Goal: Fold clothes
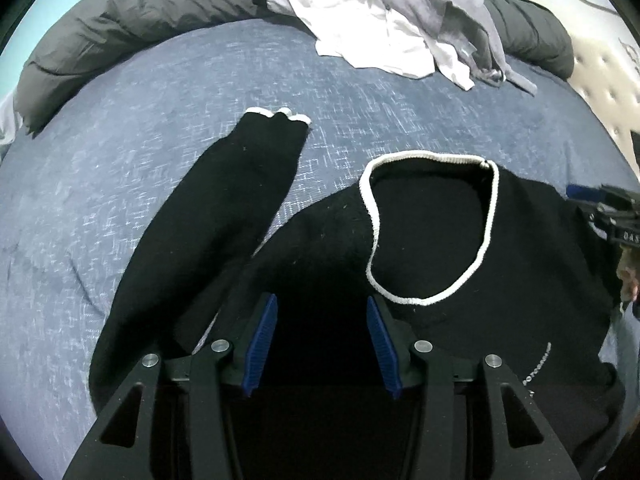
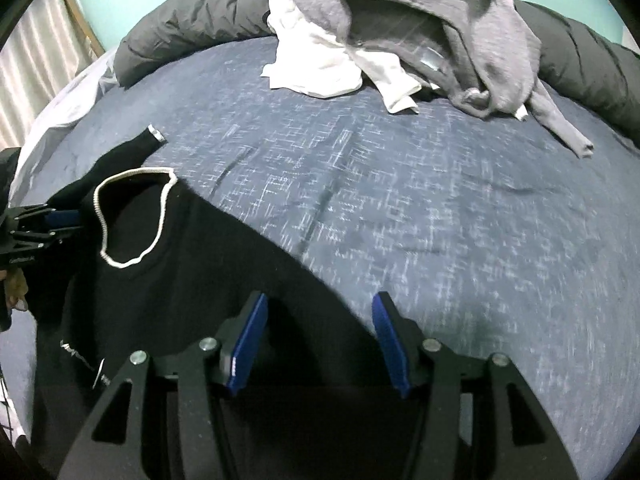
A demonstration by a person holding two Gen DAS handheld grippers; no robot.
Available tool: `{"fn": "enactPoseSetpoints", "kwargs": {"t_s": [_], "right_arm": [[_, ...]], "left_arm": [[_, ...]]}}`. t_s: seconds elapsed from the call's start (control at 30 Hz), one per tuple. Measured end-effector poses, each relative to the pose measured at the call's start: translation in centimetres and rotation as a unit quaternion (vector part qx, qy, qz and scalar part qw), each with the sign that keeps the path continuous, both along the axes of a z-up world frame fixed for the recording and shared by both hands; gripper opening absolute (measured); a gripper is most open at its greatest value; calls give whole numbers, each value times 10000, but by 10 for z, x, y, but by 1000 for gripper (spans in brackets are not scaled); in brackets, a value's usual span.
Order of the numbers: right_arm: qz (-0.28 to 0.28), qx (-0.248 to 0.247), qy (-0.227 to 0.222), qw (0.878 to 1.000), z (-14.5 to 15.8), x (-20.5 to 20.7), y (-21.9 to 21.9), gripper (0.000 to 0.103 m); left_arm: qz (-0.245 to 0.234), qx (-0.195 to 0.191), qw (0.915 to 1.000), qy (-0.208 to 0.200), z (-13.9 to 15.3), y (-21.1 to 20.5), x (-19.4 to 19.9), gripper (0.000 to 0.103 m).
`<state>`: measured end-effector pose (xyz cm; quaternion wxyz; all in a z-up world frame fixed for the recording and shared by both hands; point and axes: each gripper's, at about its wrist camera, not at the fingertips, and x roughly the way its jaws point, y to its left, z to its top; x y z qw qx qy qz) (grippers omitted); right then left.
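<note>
Left tool (image 1: 322, 312) view: sweater's (image 1: 440, 240) spread sleeve (image 1: 240, 184).

A black sweater (image 1: 320, 240) with a white neckline (image 1: 432, 232) lies flat on the blue bed (image 1: 120, 160), one sleeve (image 1: 224, 200) stretched away. The left hand-held gripper (image 1: 322, 344) hovers over it, jaws apart. Grey and white clothes (image 1: 400, 20) sit piled beyond.
</note>
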<state>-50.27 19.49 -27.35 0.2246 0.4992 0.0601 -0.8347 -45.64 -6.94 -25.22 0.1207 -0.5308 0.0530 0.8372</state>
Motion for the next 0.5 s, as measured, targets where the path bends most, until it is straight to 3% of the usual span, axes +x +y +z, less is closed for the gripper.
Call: {"fn": "enactPoseSetpoints", "kwargs": {"t_s": [0.03,0.1,0.17,0.2,0.33,0.5], "right_arm": [[11,-1,-24,10000,-2,-3,-3,55],[50,-5,-90,9999,-7,-8,-9,55],[147,66,-126,9998,-14,-10,-16,54],[214,58,-139,9997,-16,-10,-18,46],[380,-80,-96,9992,-16,-5,-22,14],[303,-81,353,9989,5,10,-15,10]], "left_arm": [[-6,37,10000,-9,-2,-1,-1,49],[-27,131,9999,-42,-7,-1,-2,31],[-112,108,9999,-12,-10,2,-1,22],[-177,58,9998,40,-11,5,0,15],[-232,-24,9996,166,-11,8,2,7],[-196,74,9987,462,8,6,6,5]]}}
